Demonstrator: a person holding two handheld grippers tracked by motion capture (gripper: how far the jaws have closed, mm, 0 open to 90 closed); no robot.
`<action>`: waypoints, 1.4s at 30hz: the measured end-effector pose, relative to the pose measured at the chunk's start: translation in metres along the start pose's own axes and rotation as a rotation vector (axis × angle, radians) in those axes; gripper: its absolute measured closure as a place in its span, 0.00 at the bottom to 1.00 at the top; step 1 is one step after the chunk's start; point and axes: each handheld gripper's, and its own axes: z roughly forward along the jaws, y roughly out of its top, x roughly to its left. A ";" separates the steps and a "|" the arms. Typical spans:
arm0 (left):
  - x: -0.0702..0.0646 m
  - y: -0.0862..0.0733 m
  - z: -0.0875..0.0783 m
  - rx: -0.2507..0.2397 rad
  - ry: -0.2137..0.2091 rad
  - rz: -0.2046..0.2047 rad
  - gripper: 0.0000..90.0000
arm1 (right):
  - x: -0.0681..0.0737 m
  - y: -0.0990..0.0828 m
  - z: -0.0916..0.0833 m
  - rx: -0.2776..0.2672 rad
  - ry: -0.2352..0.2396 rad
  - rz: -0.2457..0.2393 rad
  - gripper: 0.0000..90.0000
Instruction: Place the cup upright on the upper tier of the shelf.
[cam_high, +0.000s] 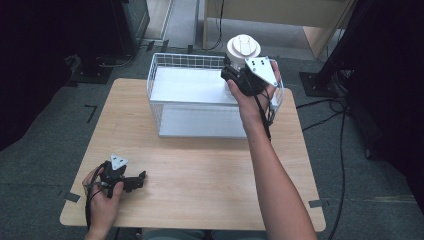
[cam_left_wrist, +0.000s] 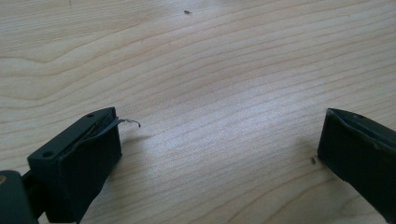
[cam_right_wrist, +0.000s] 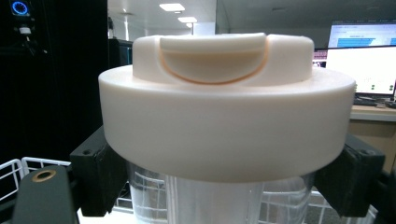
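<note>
A clear jar (cam_right_wrist: 210, 200) with a wide white lid (cam_right_wrist: 224, 121) is held upright, and my right gripper (cam_right_wrist: 224, 182) is shut on its body just under the lid. From above, the lid (cam_high: 243, 47) and right gripper (cam_high: 231, 71) hang over the far right corner of a white wire basket (cam_high: 170, 56). My left gripper (cam_high: 139, 180) lies low on the wooden table (cam_high: 200, 165) near its front left corner, in a hand. Its jaws stand wide apart over bare wood, so the left gripper (cam_left_wrist: 219, 149) is open and holds nothing.
The basket has a white floor (cam_high: 192, 85) and stands at the table's far middle. Its wire rim (cam_right_wrist: 18, 168) shows below the jar. Dark stands and cables (cam_high: 325, 107) crowd the grey floor to the right, and a wooden desk (cam_high: 280, 15) stands behind.
</note>
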 end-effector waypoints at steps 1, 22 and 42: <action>0.000 0.000 0.000 0.000 0.000 0.000 0.00 | 0.002 -0.001 0.005 0.012 0.001 -0.005 0.17; 0.000 0.000 0.000 0.000 0.000 0.000 0.00 | -0.012 -0.015 -0.004 0.111 0.094 0.109 0.00; 0.000 0.000 0.000 0.001 0.000 0.000 0.00 | -0.039 -0.062 -0.062 0.137 0.130 0.074 0.00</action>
